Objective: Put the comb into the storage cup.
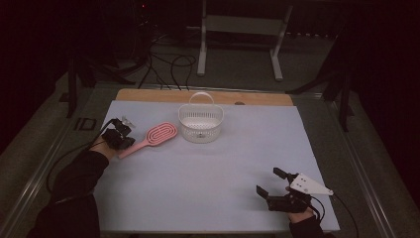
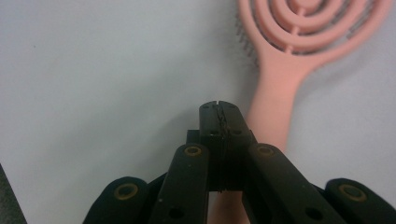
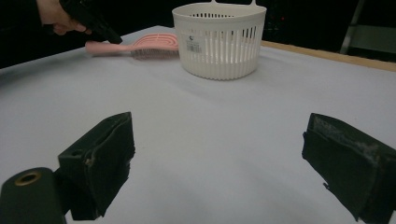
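Left tongs (image 2: 219, 108), shut and empty, hover over the pink plastic hairbrush (image 2: 280, 79) handle; they likely must open to grasp. Right tongs (image 3: 219, 163) gape, idle.

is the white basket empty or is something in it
Empty: the high view shows just the bare perforated floor inside the round white slatted plastic basket; the pink plastic hairbrush lies beside it.

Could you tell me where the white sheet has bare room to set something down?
The broad middle between the white slotted plastic basket and the open right gripper is free, as is the far right side. It is crowded where the shut left gripper meets the pink plastic hairbrush.
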`<state>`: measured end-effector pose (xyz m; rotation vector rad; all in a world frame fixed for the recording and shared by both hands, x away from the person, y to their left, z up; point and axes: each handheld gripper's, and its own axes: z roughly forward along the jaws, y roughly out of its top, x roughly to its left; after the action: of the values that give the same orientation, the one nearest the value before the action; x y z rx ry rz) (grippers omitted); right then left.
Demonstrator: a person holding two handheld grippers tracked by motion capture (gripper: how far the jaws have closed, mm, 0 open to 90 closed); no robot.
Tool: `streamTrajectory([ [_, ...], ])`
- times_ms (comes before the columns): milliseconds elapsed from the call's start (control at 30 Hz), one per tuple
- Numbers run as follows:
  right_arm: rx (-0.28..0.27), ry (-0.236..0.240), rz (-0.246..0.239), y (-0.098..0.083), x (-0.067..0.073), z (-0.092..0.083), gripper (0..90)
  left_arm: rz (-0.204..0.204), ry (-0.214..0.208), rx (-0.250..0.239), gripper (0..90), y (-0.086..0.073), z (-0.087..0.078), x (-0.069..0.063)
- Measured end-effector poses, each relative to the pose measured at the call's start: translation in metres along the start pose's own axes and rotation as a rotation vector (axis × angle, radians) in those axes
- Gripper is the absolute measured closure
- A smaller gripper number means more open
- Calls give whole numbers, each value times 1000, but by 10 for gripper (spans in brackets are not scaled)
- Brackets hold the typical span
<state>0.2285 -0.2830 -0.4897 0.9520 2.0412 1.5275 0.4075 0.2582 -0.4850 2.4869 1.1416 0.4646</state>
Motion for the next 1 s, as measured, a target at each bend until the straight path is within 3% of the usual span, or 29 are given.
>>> streamTrajectory([
  [267, 2, -1, -2, 0, 0, 0, 89, 12, -16, 30, 899, -5, -4, -8],
  [400, 4, 0, 4, 0, 0, 0, 89, -7, -32, 28, 899, -5, -6, -10],
  [767, 1, -2, 7, 0, 0, 1, 89, 4, -55, 40, 898, -4, -11, -16],
  [1000, 1, -5, 7, 0, 0, 0, 89, -67, -63, 45, 898, -3, -20, -9],
])
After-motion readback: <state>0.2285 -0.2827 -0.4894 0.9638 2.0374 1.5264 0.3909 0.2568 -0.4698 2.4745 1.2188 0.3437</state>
